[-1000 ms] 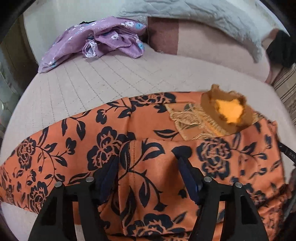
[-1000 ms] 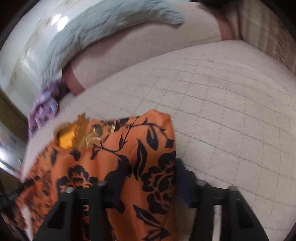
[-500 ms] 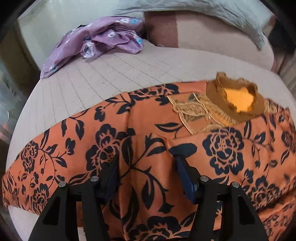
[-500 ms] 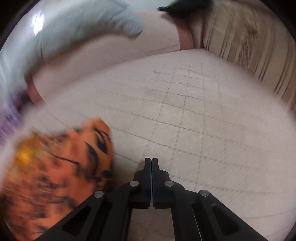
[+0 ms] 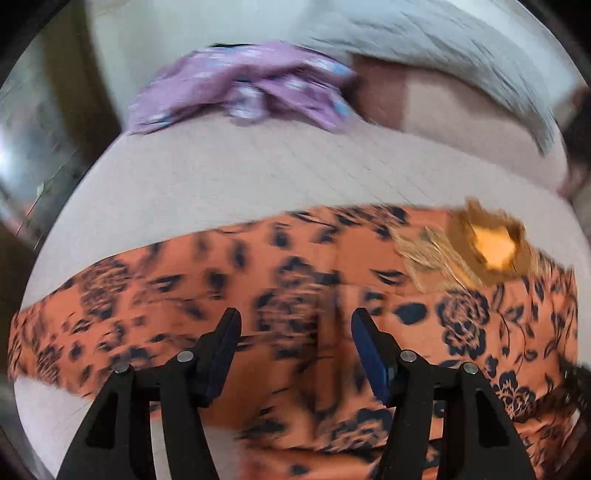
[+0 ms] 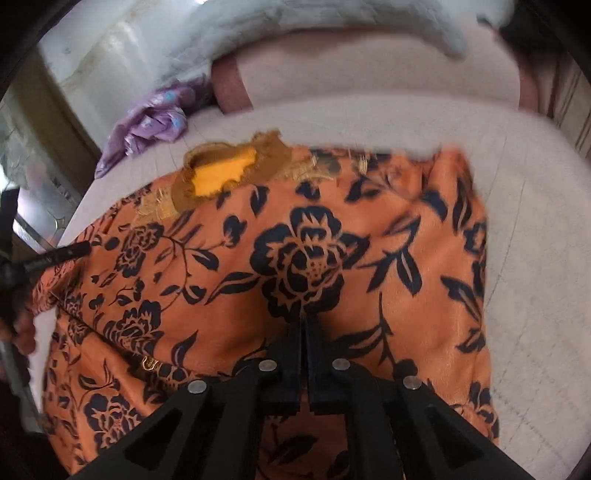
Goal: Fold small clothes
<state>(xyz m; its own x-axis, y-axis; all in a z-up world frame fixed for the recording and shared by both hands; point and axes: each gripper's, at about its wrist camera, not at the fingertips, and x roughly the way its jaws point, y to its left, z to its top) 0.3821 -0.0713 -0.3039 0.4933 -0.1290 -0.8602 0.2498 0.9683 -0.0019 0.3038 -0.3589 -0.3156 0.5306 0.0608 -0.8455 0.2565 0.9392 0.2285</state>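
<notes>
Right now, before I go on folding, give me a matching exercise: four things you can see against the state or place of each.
1 left gripper
2 right gripper
3 orange floral-print garment
4 crumpled purple floral cloth

A far end of the bed
B jaws shut
C jaws apart
D spread under both grippers

Pairs: 1-C, 2-B, 3-D, 4-A

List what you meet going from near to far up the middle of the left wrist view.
Left gripper, jaws apart → orange floral garment → bare quilted bed cover → crumpled purple garment → grey blanket at the top.
</notes>
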